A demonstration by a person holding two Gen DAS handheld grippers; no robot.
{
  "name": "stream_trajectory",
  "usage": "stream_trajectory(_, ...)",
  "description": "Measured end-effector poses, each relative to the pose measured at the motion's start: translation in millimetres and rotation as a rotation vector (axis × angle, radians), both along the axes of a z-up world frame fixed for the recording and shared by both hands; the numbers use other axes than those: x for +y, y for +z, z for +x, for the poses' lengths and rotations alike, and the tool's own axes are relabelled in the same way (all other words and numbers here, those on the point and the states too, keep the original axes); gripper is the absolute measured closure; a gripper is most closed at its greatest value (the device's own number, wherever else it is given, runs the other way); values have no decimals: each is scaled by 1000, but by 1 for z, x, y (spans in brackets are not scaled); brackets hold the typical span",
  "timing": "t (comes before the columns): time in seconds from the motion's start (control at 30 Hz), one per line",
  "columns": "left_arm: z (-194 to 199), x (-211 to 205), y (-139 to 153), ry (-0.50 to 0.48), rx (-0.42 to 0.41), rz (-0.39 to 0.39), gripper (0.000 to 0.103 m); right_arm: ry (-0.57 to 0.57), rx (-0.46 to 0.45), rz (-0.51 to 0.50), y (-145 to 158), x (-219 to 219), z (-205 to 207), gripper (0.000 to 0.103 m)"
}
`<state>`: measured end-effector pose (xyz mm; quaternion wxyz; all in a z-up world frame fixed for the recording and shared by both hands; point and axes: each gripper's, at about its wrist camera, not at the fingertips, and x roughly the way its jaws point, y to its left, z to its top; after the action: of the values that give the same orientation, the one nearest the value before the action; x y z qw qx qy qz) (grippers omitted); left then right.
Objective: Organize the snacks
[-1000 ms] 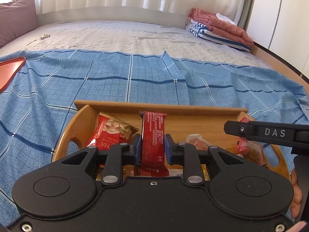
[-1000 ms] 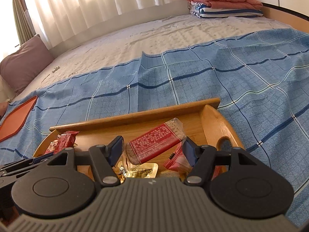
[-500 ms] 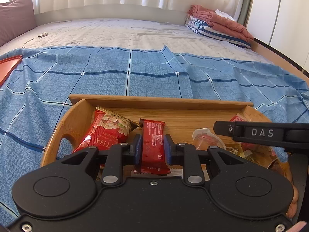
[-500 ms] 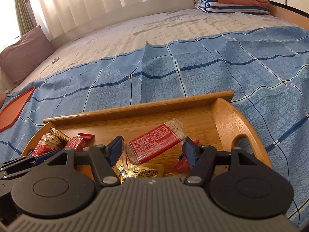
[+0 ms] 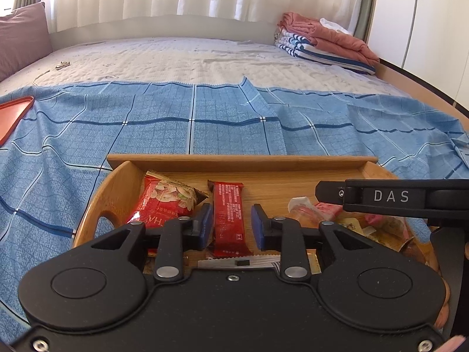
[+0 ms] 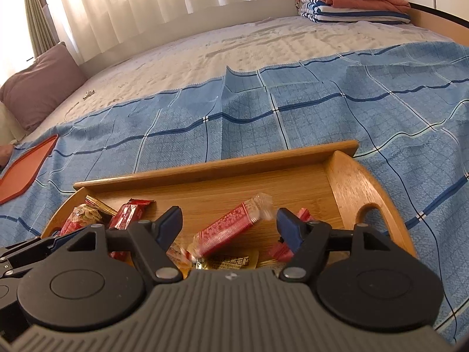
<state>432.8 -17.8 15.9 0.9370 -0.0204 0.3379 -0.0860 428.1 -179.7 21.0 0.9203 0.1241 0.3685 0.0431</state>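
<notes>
A wooden tray (image 5: 240,160) (image 6: 217,167) holding several snacks rests on the blue checked cloth. My left gripper (image 5: 231,227) hangs over its left half, jaws opening. A dark red bar (image 5: 230,220) (image 6: 129,214) lies between the blue pads, and a gap shows on each side of it. A red nut packet (image 5: 164,202) (image 6: 82,220) lies just to its left. My right gripper (image 6: 228,228) is over the tray's right half, jaws opening wide. A red and clear wrapped bar (image 6: 231,228) lies slanted on the tray floor between them, untouched. One right finger (image 5: 390,196) crosses the left wrist view.
An orange tray (image 5: 14,114) (image 6: 26,170) lies at the far left on the cloth. Folded towels (image 5: 325,41) (image 6: 351,0) are stacked at the back right of the bed. A mauve pillow (image 5: 20,38) (image 6: 41,85) lies at the back left.
Both pairs of jaws have spread. The left pads have come off the dark red bar. The red and clear bar has left the right pads and lies on the tray.
</notes>
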Motion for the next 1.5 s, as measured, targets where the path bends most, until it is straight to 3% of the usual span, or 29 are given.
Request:
stream_trajectory(0.2, -13, 1, 13, -5, -19, 15, 54, 3, -24, -7, 13, -1, -12, 18)
stream_trajectory(0.27, -19, 3, 19, 4, -28, 16, 41, 8, -36, -11, 19, -1, -18, 17)
stream_trajectory(0.37, -27, 5, 28, 8, -36, 8, 30, 11, -53, -19, 29, -2, -27, 14)
stream_trajectory(0.57, -50, 7, 47, 3, -62, 24, 18, 13, -83, -57, 47, -4, -48, 12)
stream_trajectory(1.13, -159, 19, 100, 9, -79, 56, 5, 66, -211, -113, 106, -8, -157, 2)
stream_trajectory(1.5, -238, 19, 124, -35, -93, 60, 4, 80, -265, -112, 121, -12, -236, 0)
